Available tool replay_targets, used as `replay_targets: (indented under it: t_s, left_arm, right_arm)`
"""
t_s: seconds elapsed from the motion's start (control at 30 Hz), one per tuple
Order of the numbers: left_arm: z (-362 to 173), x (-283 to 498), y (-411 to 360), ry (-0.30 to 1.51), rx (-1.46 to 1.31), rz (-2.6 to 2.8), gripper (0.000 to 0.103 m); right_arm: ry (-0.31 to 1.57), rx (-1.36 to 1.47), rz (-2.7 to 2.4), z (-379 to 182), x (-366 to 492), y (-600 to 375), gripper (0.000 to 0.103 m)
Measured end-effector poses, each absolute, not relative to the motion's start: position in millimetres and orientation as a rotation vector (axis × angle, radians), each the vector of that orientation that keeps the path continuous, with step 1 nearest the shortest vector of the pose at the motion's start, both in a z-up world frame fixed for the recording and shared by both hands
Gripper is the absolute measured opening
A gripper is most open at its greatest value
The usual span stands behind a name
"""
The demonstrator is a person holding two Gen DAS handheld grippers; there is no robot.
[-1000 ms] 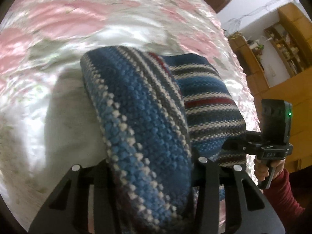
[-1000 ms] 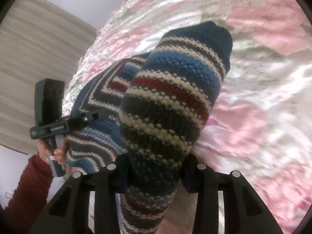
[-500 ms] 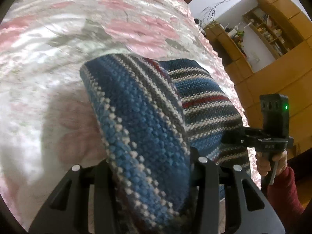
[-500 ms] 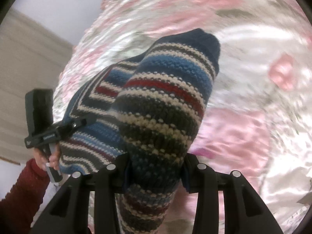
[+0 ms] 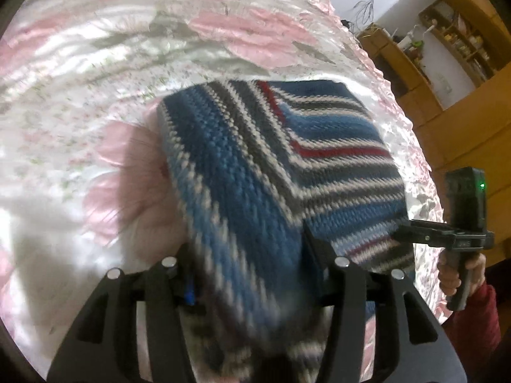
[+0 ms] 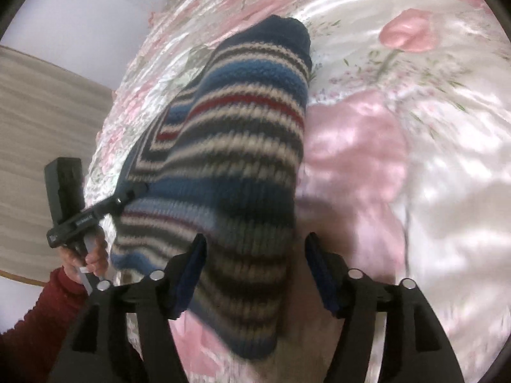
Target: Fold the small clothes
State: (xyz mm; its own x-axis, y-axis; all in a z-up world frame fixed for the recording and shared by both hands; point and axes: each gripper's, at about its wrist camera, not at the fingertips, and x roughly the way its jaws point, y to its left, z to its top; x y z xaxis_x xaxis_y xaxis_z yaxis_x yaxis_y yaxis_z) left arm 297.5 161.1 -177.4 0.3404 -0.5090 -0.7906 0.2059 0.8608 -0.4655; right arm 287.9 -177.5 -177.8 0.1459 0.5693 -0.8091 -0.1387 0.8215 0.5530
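Note:
A striped knit sweater (image 5: 335, 166) in blue, grey, white and red lies bunched on the pink floral satin bedspread (image 5: 95, 63). In the left wrist view my left gripper (image 5: 247, 265) straddles a blurred fold of it, jaws parted and blue pads (image 5: 190, 293) showing. My right gripper (image 5: 415, 227) reaches the sweater's right edge there. In the right wrist view the sweater (image 6: 242, 146) droops between the spread fingers of my right gripper (image 6: 255, 255), with a gap beside the right pad (image 6: 319, 268). My left gripper (image 6: 134, 191) touches the sweater's left side.
Wooden shelves and cabinets (image 5: 447, 48) stand past the bed's right edge. A pale wall (image 6: 80, 16) and a wood-grain panel (image 6: 38, 127) lie beyond the left edge. A hand in a red sleeve (image 6: 28, 328) holds each gripper handle. Bare bedspread (image 6: 431, 159) spreads around the sweater.
Both grippers have opened, the right one more widely. The sweater fold slips down between the fingers and spreads out lower onto the bedspread.

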Motion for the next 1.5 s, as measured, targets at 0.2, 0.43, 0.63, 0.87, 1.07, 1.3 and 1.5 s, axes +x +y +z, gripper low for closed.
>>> replay_targets:
  t_s: [0.2,0.43,0.63,0.87,1.07,1.3,1.5]
  left_arm:
    - [-154,242,162,1.038,-0.204,-0.391,0.053]
    - [-168,218,157,1.023,-0.094,-0.289,0.053]
    - [-200,223,165,1.084,-0.147,-0.252,0.057]
    - [-182,206,166,1.08,-0.146,-0.207,0.063]
    - [-165,172,179,1.109,-0.201,-0.146,0.079]
    - [-149,130,179,1.122,-0.168,-0.1,0.08]
    - [-128,101,178,1.089,-0.169,-0.085,0.087]
  right_arm:
    - [1.401,0.39,0.499,-182,253,-173,0.067]
    - [1.389,0.453,0.474,-190,237,-179,0.026]
    - [1.405,0.459,0.437,-208,236,-181,0.025]
    - [1.359,0.368,0.372,-190,224,-167,0.045]
    - [1.302,0.227,0.283,-163,184,-155,0.078]
    - [1.251,0.124,0.178,-133,136,-150,0.096]
    - [1.245,0.071,0.118,-118,109,-141,0.099]
